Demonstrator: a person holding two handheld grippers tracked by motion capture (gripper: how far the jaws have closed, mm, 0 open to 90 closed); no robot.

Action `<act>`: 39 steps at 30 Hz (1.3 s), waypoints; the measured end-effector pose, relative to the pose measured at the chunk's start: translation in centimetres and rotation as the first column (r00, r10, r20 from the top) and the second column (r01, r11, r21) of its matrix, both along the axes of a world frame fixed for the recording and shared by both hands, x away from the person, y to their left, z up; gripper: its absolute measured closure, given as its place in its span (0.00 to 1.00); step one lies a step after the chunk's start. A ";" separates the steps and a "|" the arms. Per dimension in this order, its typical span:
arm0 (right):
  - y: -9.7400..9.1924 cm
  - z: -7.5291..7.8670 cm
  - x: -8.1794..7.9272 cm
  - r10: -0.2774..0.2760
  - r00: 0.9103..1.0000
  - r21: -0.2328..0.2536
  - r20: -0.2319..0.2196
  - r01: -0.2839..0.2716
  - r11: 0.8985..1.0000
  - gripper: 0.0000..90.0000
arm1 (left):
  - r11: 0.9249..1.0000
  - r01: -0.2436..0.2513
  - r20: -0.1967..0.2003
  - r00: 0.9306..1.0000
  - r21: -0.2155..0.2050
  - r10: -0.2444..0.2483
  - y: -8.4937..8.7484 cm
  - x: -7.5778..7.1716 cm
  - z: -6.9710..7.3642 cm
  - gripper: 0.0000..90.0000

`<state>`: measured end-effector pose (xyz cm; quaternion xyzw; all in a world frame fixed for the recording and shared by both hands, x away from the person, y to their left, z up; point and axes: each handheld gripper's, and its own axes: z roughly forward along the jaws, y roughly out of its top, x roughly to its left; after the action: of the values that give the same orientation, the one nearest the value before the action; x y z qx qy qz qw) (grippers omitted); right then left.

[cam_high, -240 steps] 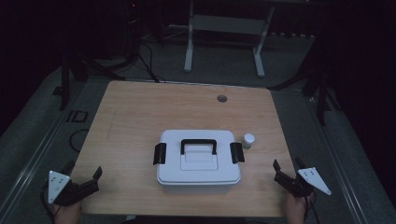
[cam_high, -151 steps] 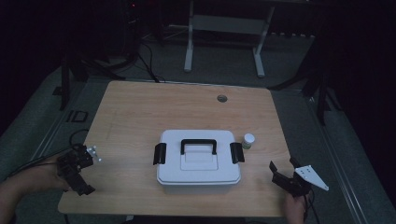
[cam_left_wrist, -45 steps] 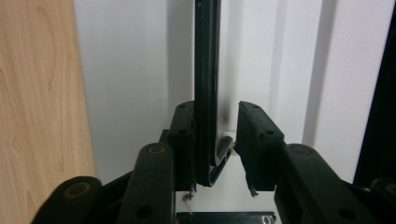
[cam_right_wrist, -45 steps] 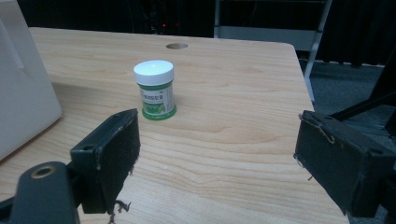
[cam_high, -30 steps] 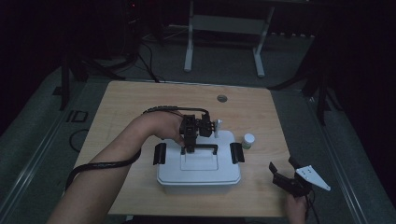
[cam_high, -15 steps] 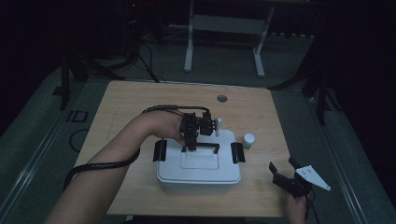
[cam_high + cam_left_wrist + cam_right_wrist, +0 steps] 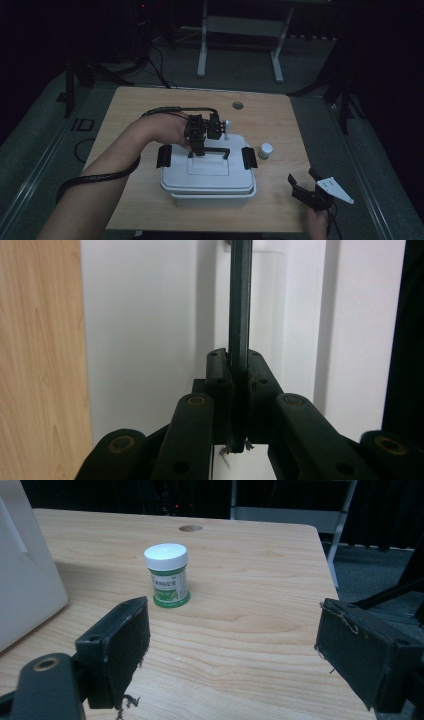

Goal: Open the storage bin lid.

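The left hand-held gripper (image 7: 197, 150) has its black jaws clamped tight on the thin black handle (image 7: 240, 305) of a smooth white plastic lidded box (image 7: 207, 180) with black side latches, sitting mid-surface on pale wood-grain (image 7: 125, 110). The right hand-held gripper (image 7: 232, 650) stands wide open and empty near a small white-capped, green-labelled round jar (image 7: 168, 575).

Pretty dark room — grey floor (image 7: 45, 150) around the wooden table (image 7: 280, 120), white metal stand (image 7: 240, 30) top center, cables (image 7: 160, 70) upper left.
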<state>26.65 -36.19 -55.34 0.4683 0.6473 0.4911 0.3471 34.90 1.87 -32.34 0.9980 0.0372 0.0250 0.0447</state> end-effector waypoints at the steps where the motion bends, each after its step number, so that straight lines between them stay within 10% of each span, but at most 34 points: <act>1: 0.0 0.0 0.0 0.000 1.000 0.000 0.000 0.000 1.000 0.15 | 1.000 -0.002 0.004 1.000 -0.001 0.002 0.2 0.0 0.2 0.93; 26: 0.1 0.0 0.0 -0.005 1.000 -0.003 -0.006 0.005 1.000 0.15 | 0.994 -0.109 0.030 0.993 -0.029 0.110 7.0 -0.7 2.0 0.93; 39: 0.2 0.0 0.1 -0.007 1.000 -0.012 -0.008 0.007 1.000 0.15 | 0.973 -0.229 0.046 0.972 -0.033 0.230 12.9 -1.4 3.0 0.93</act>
<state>26.71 -36.03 -55.33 0.4706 0.6500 0.4841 0.3489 33.46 14.79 -29.31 0.9854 0.1514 0.0543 0.0560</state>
